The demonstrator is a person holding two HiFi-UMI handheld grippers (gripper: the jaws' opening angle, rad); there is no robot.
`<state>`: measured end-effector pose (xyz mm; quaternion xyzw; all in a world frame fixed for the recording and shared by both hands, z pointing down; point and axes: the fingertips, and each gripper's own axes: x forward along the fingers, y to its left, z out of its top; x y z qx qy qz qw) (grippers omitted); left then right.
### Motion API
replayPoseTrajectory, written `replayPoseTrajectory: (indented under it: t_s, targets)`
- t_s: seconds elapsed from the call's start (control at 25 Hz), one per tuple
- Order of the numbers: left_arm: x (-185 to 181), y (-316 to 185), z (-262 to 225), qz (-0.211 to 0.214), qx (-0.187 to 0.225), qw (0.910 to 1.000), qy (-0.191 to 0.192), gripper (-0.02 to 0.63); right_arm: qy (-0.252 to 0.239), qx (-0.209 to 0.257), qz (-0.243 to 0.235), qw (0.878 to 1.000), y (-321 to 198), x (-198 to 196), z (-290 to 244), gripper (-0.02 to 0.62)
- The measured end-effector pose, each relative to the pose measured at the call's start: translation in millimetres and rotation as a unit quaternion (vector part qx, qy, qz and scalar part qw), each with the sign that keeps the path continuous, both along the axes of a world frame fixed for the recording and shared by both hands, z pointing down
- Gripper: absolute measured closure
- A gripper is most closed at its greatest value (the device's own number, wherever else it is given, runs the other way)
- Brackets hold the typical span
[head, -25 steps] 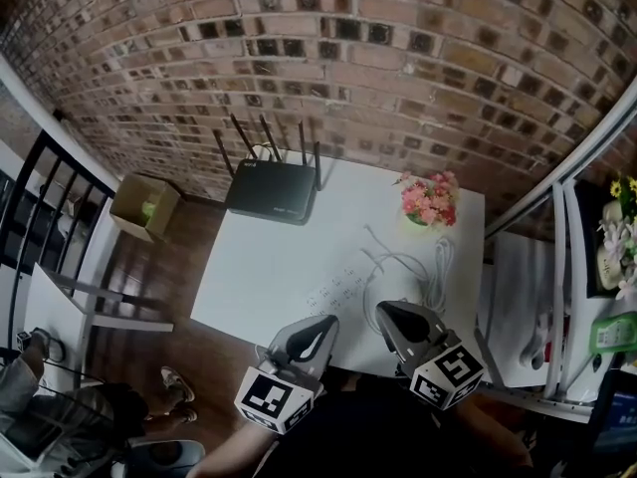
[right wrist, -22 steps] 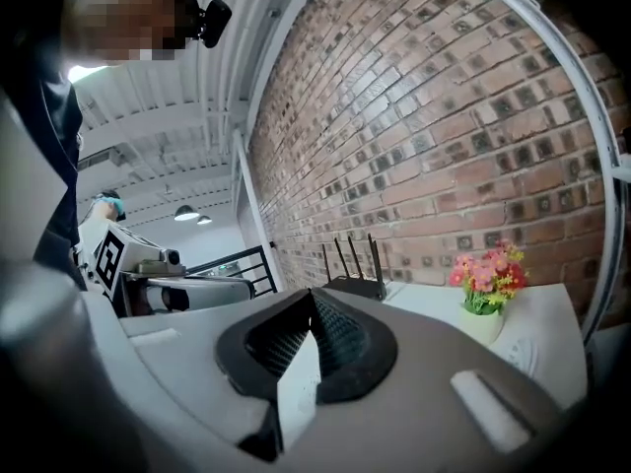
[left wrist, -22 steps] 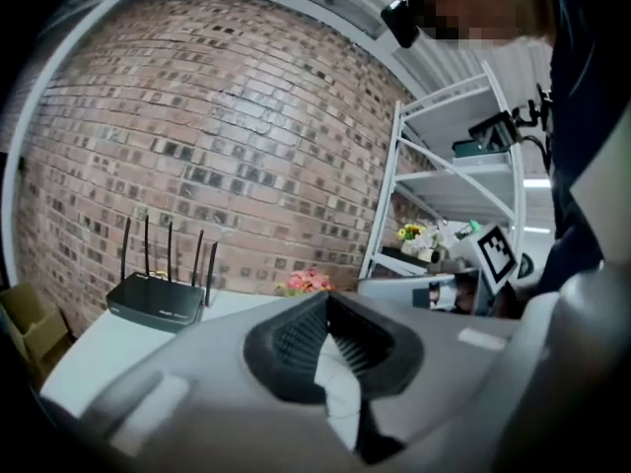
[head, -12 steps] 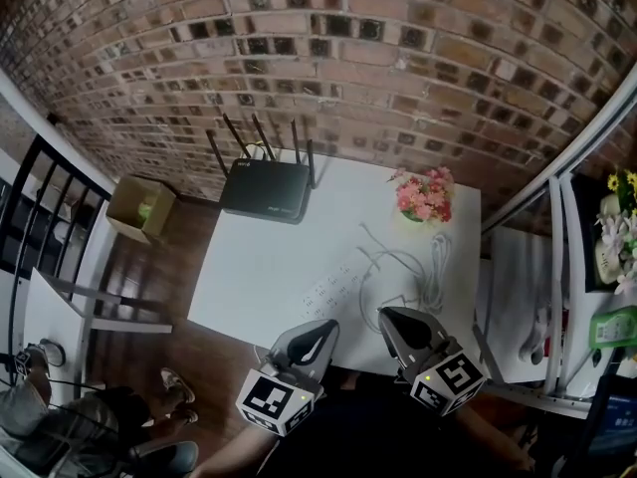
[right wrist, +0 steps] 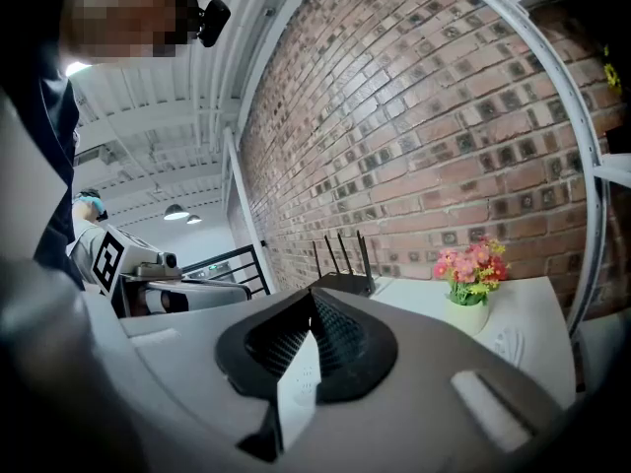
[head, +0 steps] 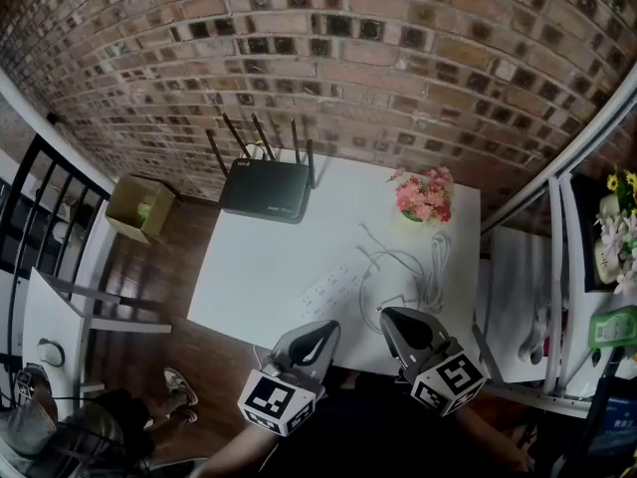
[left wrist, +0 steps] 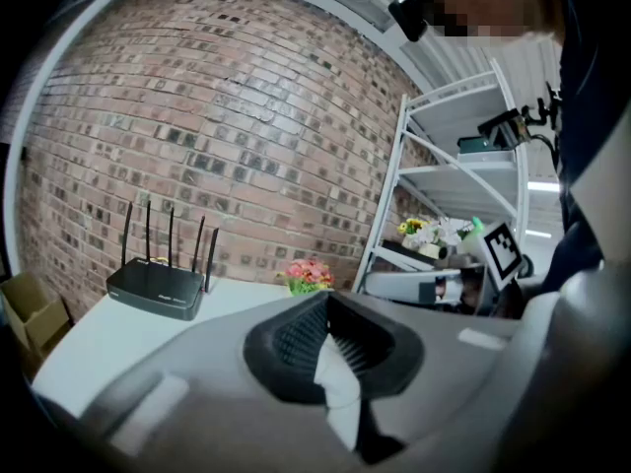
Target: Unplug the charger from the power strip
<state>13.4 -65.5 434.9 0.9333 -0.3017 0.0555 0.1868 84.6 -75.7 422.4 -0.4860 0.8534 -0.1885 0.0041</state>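
Note:
A white power strip (head: 332,288) lies slantwise on the white table (head: 259,267), near its front edge. To its right lie loose white cables (head: 430,270); the charger itself is too small to make out. My left gripper (head: 324,329) hovers at the table's front edge just short of the strip, jaws shut and empty. My right gripper (head: 388,317) hangs beside it, close to the cables, and is also shut and empty. In the left gripper view the left gripper (left wrist: 330,351) shows its pads together. The right gripper (right wrist: 310,335) shows the same in its own view.
A black router (head: 267,189) with antennas stands at the table's back left, a pot of pink flowers (head: 426,197) at the back right. A brick wall runs behind. A cardboard box (head: 142,207) sits on the floor to the left, and a white metal shelf (head: 557,297) stands to the right.
Both grippers stay shut and in place. The head view has shifted slightly, and a person at the lower left has moved further out of the picture.

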Motion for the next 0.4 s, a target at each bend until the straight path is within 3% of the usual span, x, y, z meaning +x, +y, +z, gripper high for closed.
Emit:
replayPoseTrajectory:
  t_s: [0.4]
  targets:
    - [-0.3,-2.7,4.1,0.001,-0.006,1.0000,-0.002,0.600,0.016,-0.030,-0.001,0.999,3.9,-0.3,6.6,0.584]
